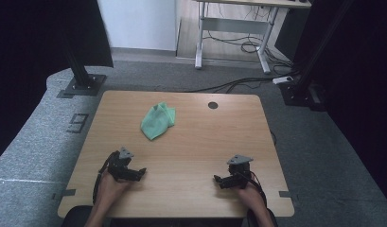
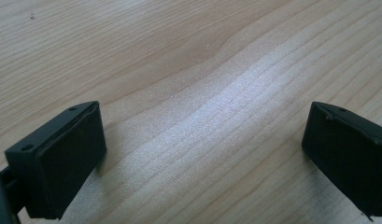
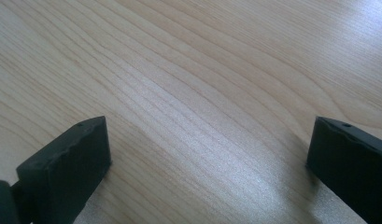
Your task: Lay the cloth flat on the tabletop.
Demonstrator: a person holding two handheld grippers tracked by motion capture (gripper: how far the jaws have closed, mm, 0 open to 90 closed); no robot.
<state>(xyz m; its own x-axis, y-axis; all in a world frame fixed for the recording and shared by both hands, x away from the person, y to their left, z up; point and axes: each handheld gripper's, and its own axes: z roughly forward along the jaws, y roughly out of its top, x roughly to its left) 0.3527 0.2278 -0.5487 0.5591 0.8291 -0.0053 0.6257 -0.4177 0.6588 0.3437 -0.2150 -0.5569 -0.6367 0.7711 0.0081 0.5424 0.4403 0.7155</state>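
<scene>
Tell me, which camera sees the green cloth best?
The high view: the crumpled green cloth lies whole on the wooden table, beyond the left gripper. The left and right gripper views look down at bare wood between open jaws, so they tell nothing about the cloth.

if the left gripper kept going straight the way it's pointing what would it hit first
Probably just bare table. The left gripper points toward the right gripper, jaws open, angled down at the wood; the green cloth lies off that line.
</scene>
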